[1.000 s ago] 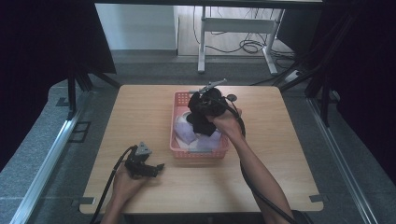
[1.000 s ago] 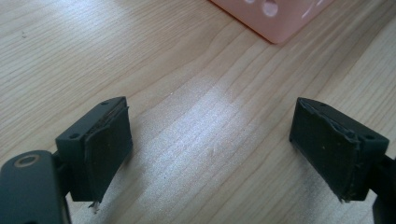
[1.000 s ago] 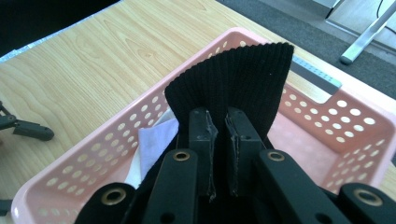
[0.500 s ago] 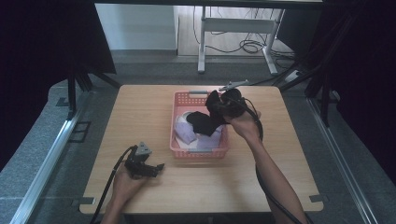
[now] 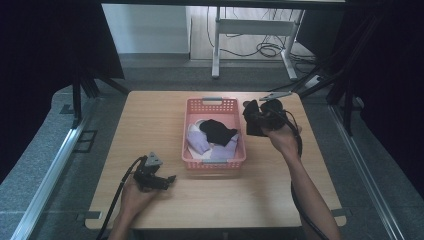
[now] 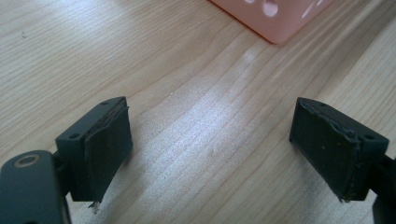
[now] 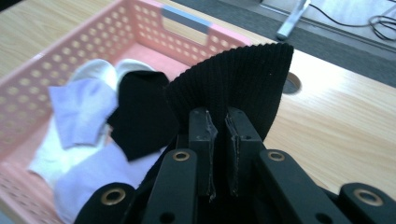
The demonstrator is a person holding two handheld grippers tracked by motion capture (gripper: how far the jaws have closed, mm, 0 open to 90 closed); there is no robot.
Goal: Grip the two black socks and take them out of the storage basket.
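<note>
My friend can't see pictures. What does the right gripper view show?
Black tongs pinch a black ribbed sock, holding it up. Behind it sits a pink basket on a wooden table, with a black sock lying on white socks.

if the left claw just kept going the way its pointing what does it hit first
Probably the near corner of the pink basket. The left claw is open over bare table, with nothing between them, though depth is hard to judge.

- A lab-style recording bay — black curtains [image 5: 45,40] hang on both sides of a wooden table [image 5: 150,115].
- Metal floor rails [image 5: 50,165] flank it.
- Loose cables [image 5: 265,49] lie under a bench frame [image 5: 250,30] behind.
</note>
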